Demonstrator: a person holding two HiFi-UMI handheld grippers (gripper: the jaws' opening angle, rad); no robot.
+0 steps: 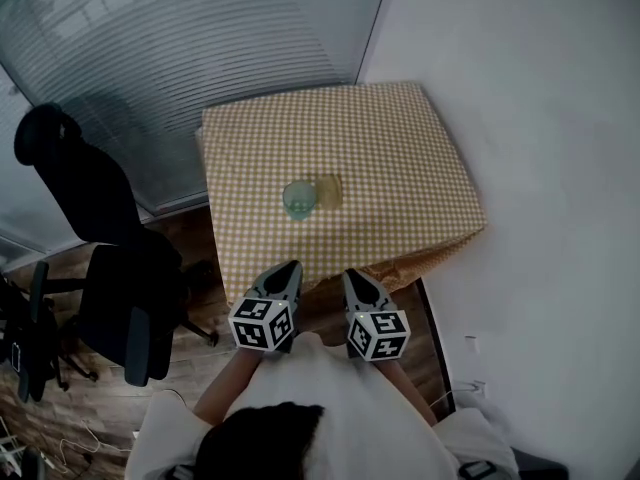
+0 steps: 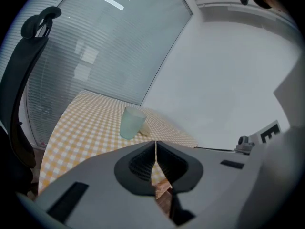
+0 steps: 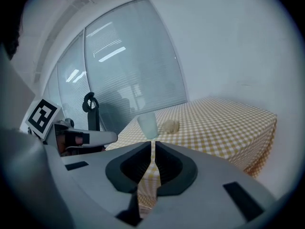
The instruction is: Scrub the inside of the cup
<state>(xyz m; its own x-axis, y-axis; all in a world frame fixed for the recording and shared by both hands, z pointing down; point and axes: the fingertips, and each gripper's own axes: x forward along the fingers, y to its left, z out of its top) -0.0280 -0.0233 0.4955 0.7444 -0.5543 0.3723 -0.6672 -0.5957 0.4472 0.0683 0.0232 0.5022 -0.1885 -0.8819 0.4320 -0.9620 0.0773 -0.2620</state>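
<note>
Left gripper (image 1: 289,268) and right gripper (image 1: 353,276): jaws pressed together, empty. Frosted cylindrical cup (image 1: 298,199) upright on the yellow-checked cloth bench (image 1: 400,158), well ahead of both jaws; pale rounded lump (image 1: 328,190) beside it.

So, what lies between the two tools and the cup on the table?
Only bare checked tablecloth, as the head view shows. The left tool and right tool, both shut and empty, are at the near edge; the cup stands mid-table.
</note>
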